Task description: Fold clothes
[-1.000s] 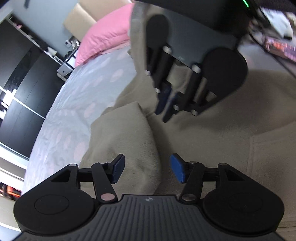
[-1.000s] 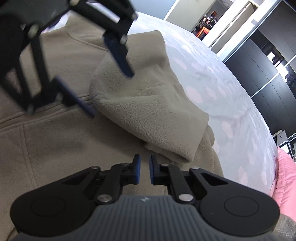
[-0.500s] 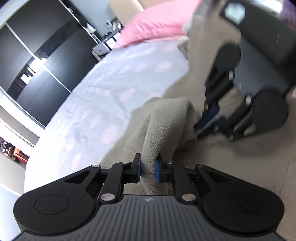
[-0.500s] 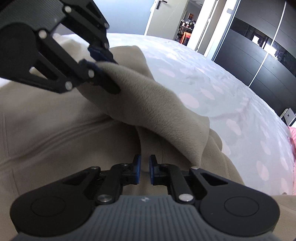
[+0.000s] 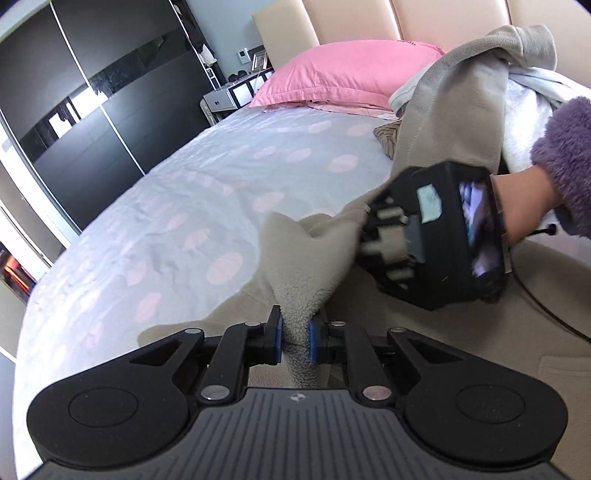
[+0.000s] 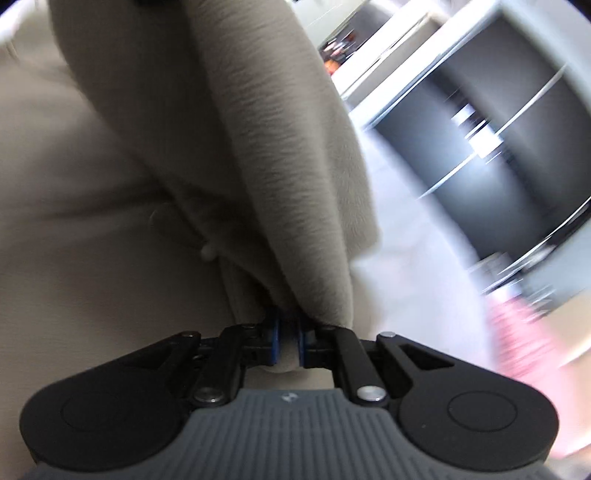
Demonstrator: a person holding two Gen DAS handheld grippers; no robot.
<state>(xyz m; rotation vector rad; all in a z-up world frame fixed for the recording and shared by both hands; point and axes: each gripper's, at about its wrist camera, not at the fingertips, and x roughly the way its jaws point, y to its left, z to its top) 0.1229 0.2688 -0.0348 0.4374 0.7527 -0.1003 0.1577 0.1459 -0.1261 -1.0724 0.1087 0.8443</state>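
Note:
A beige fleece garment (image 5: 443,369) lies spread over the bed, and one end is draped up toward the headboard (image 5: 454,96). My left gripper (image 5: 295,338) is shut on a raised fold of its sleeve (image 5: 295,258). A hand (image 5: 524,206) in a purple fuzzy sleeve holds my right gripper (image 5: 364,236), whose tips are against the same fold further along. In the blurred right wrist view the right gripper (image 6: 288,341) is shut. The sleeve (image 6: 258,147) hangs over its fingertips, and I cannot tell whether cloth is pinched.
The bed sheet (image 5: 184,184) is pale grey with pink dots. A pink pillow (image 5: 347,74) and a white cloth (image 5: 528,110) lie by the padded headboard (image 5: 369,18). A brown patterned item (image 5: 388,140) sits beside the fleece. Black wardrobe doors (image 5: 74,110) line the left side.
My left gripper closed on the sleeve fold and lifted it, rolling as it rose. The right gripper, still shut, moved down and in under the raised sleeve.

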